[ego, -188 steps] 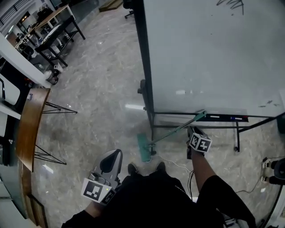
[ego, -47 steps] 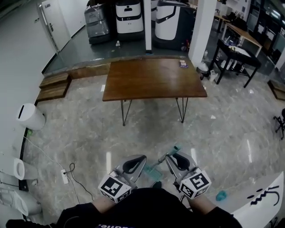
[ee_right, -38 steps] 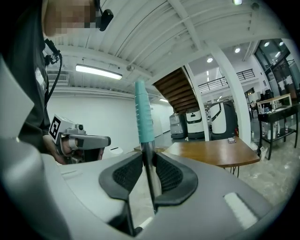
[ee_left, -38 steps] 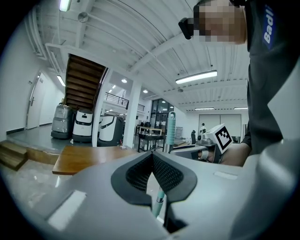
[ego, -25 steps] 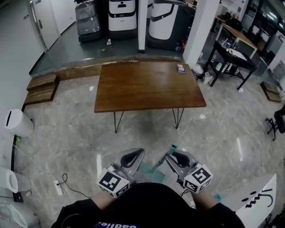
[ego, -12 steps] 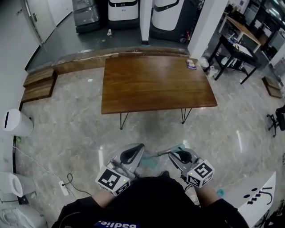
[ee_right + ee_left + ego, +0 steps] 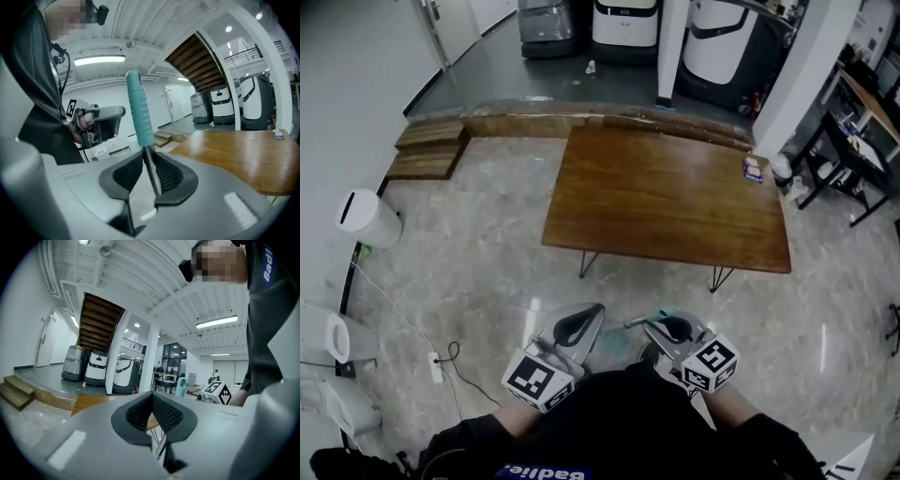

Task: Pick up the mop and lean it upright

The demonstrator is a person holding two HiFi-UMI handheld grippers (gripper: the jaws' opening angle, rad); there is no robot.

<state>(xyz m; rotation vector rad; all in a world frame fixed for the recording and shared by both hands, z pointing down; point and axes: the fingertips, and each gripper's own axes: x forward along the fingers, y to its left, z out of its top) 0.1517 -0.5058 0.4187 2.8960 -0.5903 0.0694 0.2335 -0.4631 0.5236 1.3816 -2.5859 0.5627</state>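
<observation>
Whereas the mop (image 7: 139, 110) had leaned low against the whiteboard (image 7: 862, 455) some seconds before, the person had since turned away from the board and faced the desk (image 7: 666, 197), carrying the mop along. Over the last second the desk had slid to the right in the head view, while both tools stayed tucked close to the body. The right hand-held gripper (image 7: 149, 165) pinched the dark pole just below the teal grip, which stood almost upright above the pads. The left hand-held gripper (image 7: 152, 398) was pressed together on nothing. By that showing, the pick-up looked done and what remained was to choose a support and lean the mop on it.

Bare floor (image 7: 487, 281) lay open between the person and the desk, so there was room to step forward. The desk's near edge ran on a slant, with thin metal legs (image 7: 586, 264) set just under it. Left of the desk were wooden steps (image 7: 431, 150), a white bin (image 7: 366, 217) and a loose cable (image 7: 403, 319) near the wall. Right of the desk stood black tables (image 7: 853, 141), and beyond it a white pillar (image 7: 672, 47). The desk edge seemed the nearest prop, though on so glossy a floor the mop's foot might slide.
</observation>
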